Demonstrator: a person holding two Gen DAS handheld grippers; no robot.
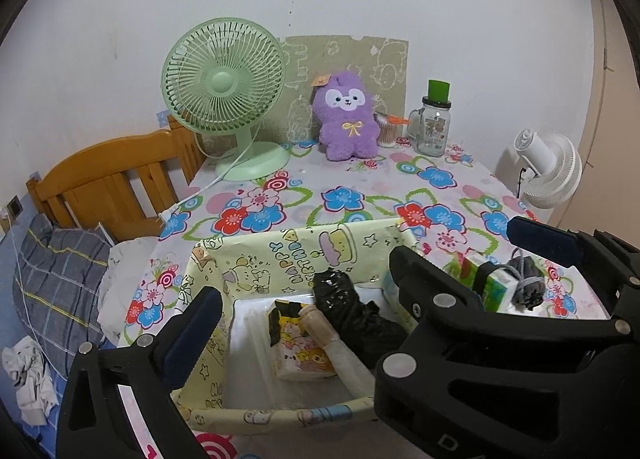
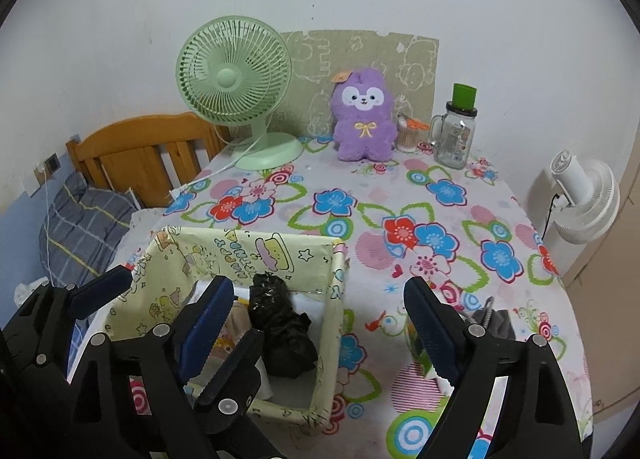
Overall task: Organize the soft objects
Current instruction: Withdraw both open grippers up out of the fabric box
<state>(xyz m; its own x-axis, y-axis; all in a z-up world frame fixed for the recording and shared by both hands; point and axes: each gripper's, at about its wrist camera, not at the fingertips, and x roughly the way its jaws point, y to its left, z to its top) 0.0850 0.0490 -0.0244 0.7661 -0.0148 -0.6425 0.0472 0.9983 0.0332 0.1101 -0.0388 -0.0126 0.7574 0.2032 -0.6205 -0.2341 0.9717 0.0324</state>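
A yellow cartoon-print box point(image 1: 280, 255) point(image 2: 276, 255) stands at the table's near left. In it lie a black plastic bundle point(image 1: 340, 295) point(image 2: 280, 323), a cartoon tissue pack point(image 1: 304, 351) and a beige roll point(image 1: 336, 347). My left gripper point(image 1: 308, 291) is open and empty above the box. My right gripper point(image 2: 320, 311) is open and empty, spanning the box's right wall. A green tissue pack point(image 1: 494, 287) point(image 2: 418, 347) and a grey bundle point(image 1: 528, 283) point(image 2: 494, 321) lie on the table right of the box. A purple plush point(image 1: 348, 119) point(image 2: 364, 119) sits at the back.
A green fan point(image 1: 224, 91) point(image 2: 236, 79) stands at the back left, its cord trailing over the table edge. A glass jar point(image 1: 434, 125) point(image 2: 454, 135) and a cotton-swab cup point(image 2: 406, 137) stand right of the plush. A bed is left; a white fan point(image 2: 584, 199) is right.
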